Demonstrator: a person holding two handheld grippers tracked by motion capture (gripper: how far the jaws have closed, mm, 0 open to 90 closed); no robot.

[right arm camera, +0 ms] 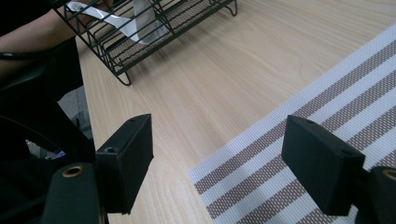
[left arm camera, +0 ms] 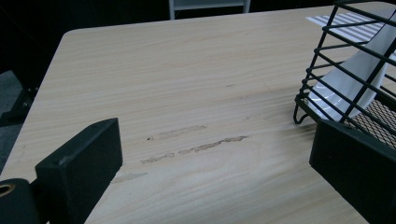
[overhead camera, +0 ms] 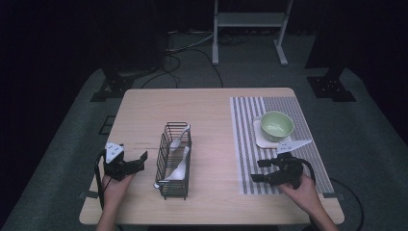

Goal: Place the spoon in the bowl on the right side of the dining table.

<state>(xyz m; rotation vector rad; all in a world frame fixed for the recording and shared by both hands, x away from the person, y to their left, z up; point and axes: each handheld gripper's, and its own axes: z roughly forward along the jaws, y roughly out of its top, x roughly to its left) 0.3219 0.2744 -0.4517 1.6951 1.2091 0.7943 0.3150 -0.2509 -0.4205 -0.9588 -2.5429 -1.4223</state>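
A black wire basket (overhead camera: 160, 159) stands mid-table and holds white spoons (overhead camera: 179, 166), one leaning up at its far end (overhead camera: 179, 138). A green bowl (overhead camera: 276, 125) sits on a white coaster (overhead camera: 262, 141) on the striped placemat (overhead camera: 298, 110). My left gripper (overhead camera: 141, 162) is open just left of the basket, low over bare wood. In the left gripper view its open jaws (left arm camera: 215, 158) frame bare table, with the basket (left arm camera: 345, 60) and a spoon (left arm camera: 355, 79) at right. My right gripper (overhead camera: 259, 171) is open over the placemat's near left edge (right arm camera: 219, 158), pointing toward the basket (right arm camera: 140, 42).
The wooden table (overhead camera: 202, 110) has bare room between the basket and the placemat and behind the basket. Beyond the far edge are a white metal frame (overhead camera: 250, 19), floor cables (overhead camera: 187, 53) and dark stands (overhead camera: 332, 86).
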